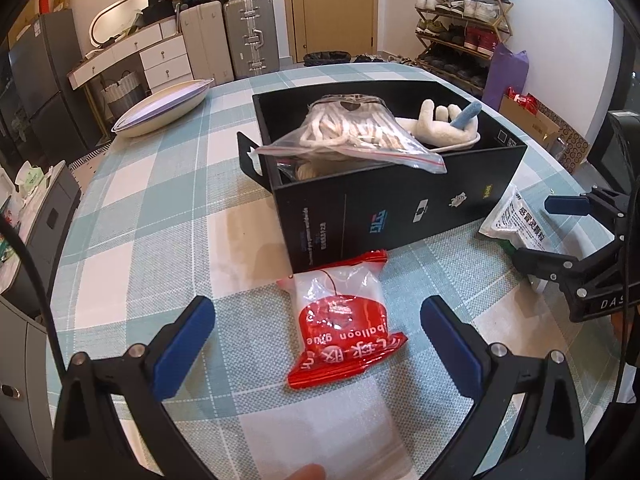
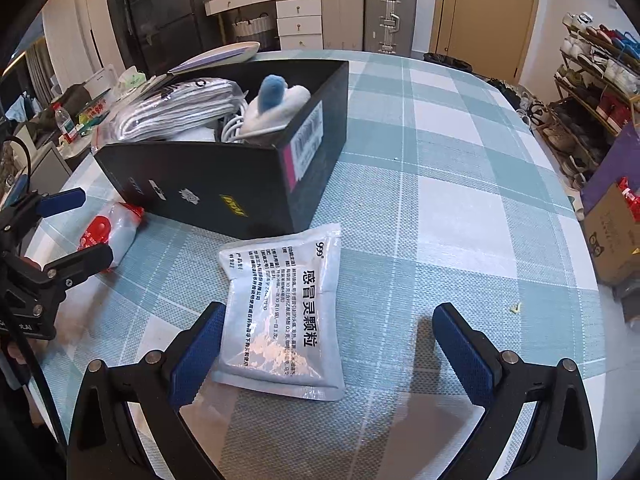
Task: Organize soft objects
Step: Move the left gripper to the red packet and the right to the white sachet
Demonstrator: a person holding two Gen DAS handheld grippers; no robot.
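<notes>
A red and clear balloon-glue packet (image 1: 344, 320) lies on the checked tablecloth between the spread fingers of my open left gripper (image 1: 316, 320); it also shows in the right wrist view (image 2: 106, 236). A white medicine sachet (image 2: 284, 312) lies flat between the fingers of my open right gripper (image 2: 328, 324), nearer the left finger; it also shows in the left wrist view (image 1: 516, 220). Behind both stands a black box (image 1: 400, 208) holding a zip bag of white rope (image 1: 352, 132) and a white plush toy with a blue part (image 1: 448, 124). The box also shows in the right wrist view (image 2: 224, 176).
A shallow oval bowl (image 1: 160, 108) sits at the table's far left. Suitcases (image 1: 248, 32), a shoe rack (image 1: 460, 24) and drawers stand beyond the table. A cardboard box (image 2: 612, 232) stands off the right edge. My right gripper shows in the left wrist view (image 1: 560, 232).
</notes>
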